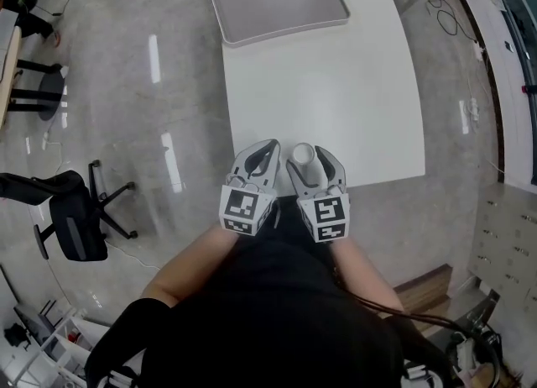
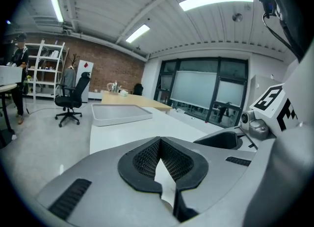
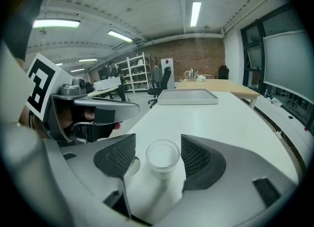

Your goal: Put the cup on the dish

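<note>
head view: two grippers side by side at the near edge of a white table (image 1: pixel 336 92), left gripper (image 1: pixel 267 144) beside right gripper (image 1: pixel 317 158), grey tray (image 1: pixel 285 31) far ahead.
left gripper view: jaws clenched, empty.
right gripper view: white cup (image 3: pixel 163 157) upright between released pads (image 3: pixel 196 155), touching neither.

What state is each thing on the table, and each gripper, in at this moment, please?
cup: upright on the table near its front edge, not gripped.
right gripper: open, one jaw on each side of the cup, pads clear of it.
left gripper: shut, nothing between the jaws.
tray: flat at the table's far end, nothing on it.
</note>
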{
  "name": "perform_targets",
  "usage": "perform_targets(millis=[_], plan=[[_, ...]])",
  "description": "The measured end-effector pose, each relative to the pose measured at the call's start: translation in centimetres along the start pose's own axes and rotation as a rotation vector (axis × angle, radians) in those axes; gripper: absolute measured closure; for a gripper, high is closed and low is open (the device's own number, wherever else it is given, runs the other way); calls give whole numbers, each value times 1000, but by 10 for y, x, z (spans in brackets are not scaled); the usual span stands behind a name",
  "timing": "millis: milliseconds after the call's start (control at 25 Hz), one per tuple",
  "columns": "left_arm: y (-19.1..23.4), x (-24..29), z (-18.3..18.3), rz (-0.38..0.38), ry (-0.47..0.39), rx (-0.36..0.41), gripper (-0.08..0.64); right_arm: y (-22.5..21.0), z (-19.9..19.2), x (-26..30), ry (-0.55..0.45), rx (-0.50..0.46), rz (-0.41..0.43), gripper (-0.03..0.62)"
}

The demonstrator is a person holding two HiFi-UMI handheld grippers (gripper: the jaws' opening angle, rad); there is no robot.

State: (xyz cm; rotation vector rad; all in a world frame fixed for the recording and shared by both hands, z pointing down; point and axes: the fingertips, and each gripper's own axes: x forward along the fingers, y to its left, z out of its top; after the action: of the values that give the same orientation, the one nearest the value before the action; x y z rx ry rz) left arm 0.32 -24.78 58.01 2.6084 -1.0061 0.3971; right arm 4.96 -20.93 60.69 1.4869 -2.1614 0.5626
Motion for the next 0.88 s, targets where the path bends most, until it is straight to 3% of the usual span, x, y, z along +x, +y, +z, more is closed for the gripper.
perform_targets(millis=[880], plan=[[17,27,-47,62,100,-6,559,-10,-53,65,70,-14,25,342]])
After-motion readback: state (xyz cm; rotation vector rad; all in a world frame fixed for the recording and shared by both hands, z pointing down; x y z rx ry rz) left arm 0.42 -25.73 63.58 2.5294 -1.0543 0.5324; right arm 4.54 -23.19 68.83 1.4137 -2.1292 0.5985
